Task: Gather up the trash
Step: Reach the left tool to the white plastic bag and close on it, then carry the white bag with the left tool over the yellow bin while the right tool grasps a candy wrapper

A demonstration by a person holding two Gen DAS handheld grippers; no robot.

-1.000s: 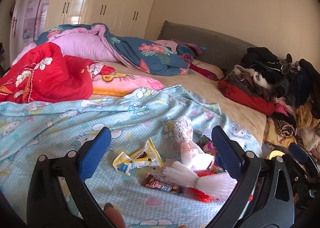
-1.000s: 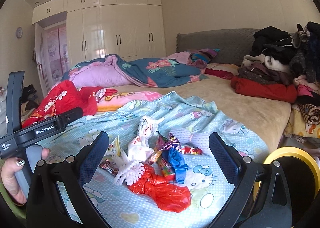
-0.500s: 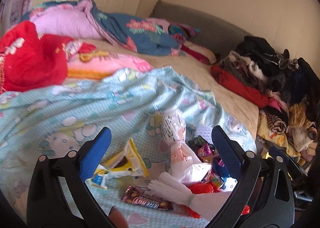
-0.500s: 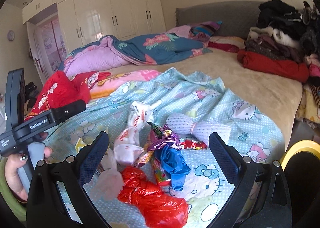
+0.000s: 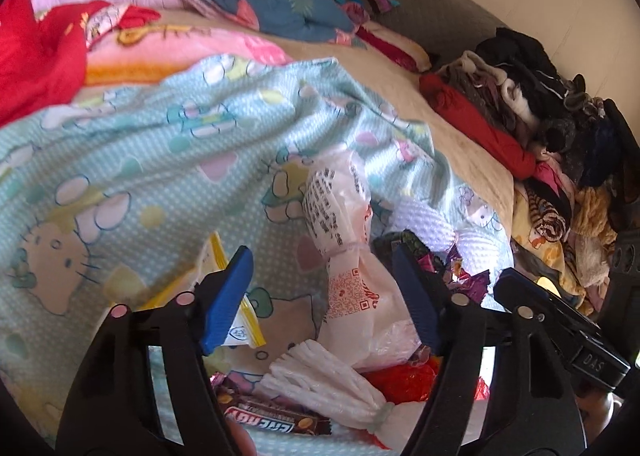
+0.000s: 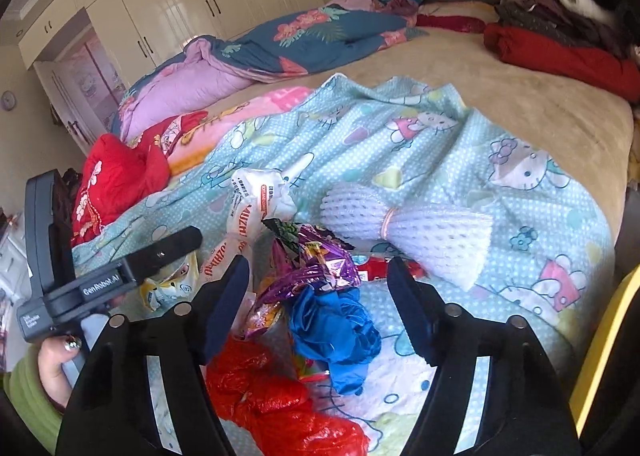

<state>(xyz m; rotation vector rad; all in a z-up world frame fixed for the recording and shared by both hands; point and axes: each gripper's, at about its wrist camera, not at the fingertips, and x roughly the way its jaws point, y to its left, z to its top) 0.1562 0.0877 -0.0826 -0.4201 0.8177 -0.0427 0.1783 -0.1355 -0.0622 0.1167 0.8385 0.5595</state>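
Left hand-held gripper (image 5: 322, 296) jaws just narrowing, not gripping, straddling white printed plastic bag (image 5: 348, 248). Right hand-held gripper (image 6: 318, 304) likewise narrowing over purple foil wrapper (image 6: 316, 268), crumpled blue bag (image 6: 340, 332). Trash heaped on light-blue cartoon blanket (image 6: 400, 136) on bed; red plastic bag (image 6: 276, 404) nearest.

We note a matt, dotted cotton-like sheet (image 6: 420, 144) on the bed. The red bag (image 6: 280, 404) is glossy, crinkled plastic; the purple wrapper (image 6: 316, 268) is shiny foil; the white sleeve (image 6: 408, 224) is soft foam netting; the wardrobe doors (image 6: 168, 4) look high-gloss.
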